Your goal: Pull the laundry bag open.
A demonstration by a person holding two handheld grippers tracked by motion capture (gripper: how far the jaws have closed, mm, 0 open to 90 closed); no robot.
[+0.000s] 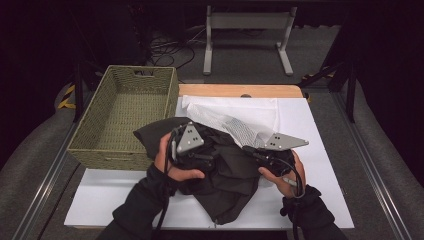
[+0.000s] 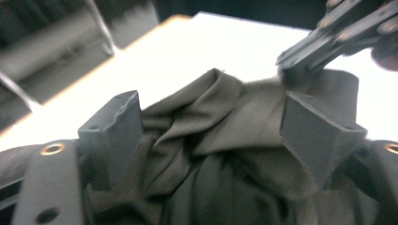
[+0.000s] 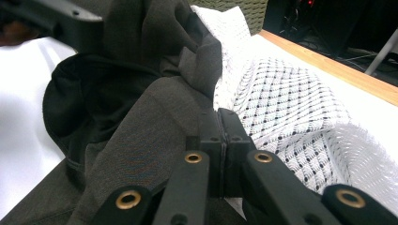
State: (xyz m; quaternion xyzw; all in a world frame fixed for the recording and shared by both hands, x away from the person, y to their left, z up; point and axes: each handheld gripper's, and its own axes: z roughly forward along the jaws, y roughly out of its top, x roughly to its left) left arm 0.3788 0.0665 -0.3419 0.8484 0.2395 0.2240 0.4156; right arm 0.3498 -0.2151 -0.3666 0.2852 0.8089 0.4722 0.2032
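Woven basket (image 1: 127, 117) standing open at the table's left edge, near the dark garment (image 1: 225, 170), likely as a place for finished laundry. Left gripper (image 2: 225, 136) above the bunched dark cloth at mid-table, jaws spread wide with fabric between them but unpressed, apparently freed to take a fresh hold. Right gripper (image 3: 219, 140) clamped tight on an edge of the same garment, pinning it over the white mesh bag (image 3: 291, 108), probably so that the cloth stays lifted for regripping.

basket (image 1: 125, 117) left, garment (image 1: 220, 170) on table (image 1: 320, 150)
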